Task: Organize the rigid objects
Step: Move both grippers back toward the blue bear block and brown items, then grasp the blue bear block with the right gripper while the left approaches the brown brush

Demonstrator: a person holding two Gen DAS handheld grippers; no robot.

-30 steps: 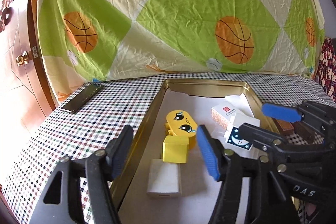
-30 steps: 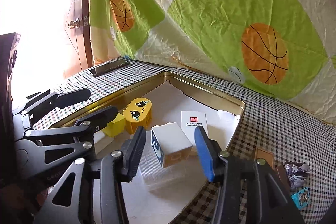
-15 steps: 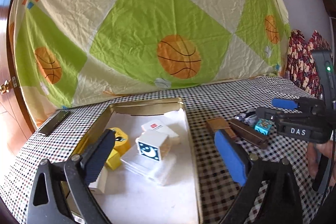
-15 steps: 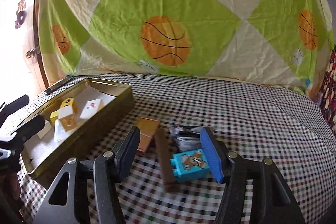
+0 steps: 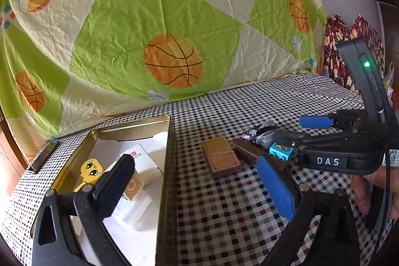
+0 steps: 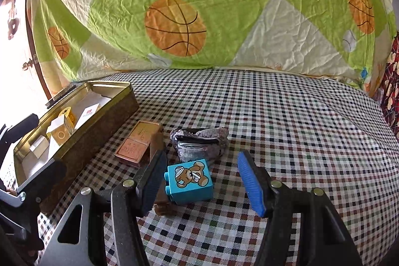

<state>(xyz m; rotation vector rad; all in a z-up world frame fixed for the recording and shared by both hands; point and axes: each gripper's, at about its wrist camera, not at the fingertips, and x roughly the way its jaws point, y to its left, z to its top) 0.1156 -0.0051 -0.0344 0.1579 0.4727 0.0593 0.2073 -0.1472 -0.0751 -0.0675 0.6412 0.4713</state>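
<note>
A blue toy brick with a bear picture (image 6: 188, 181) lies on the checked tablecloth. My right gripper (image 6: 202, 157) is open around it; the right blue pad is clear of it and the left pad sits close beside it. In the left wrist view that gripper (image 5: 290, 129) hovers over the same brick (image 5: 280, 153). My left gripper (image 5: 194, 162) has its jaws opening wide with nothing between them, above the gold tin tray's right wall (image 5: 172, 166). The tray holds a yellow face toy (image 5: 91, 170) and several white boxes.
A flat brown box (image 6: 137, 141), a dark brown bar (image 6: 157, 141) and a grey crumpled pouch (image 6: 199, 138) lie just beyond the brick. A dark phone (image 5: 43, 156) rests left of the tray. A basketball-print sheet hangs behind the table. A hand (image 5: 366, 186) holds the right gripper.
Both grippers swung right, away from the tray. The right one left the white cube in the tray and now straddles the blue brick. The left jaws spread wider.
</note>
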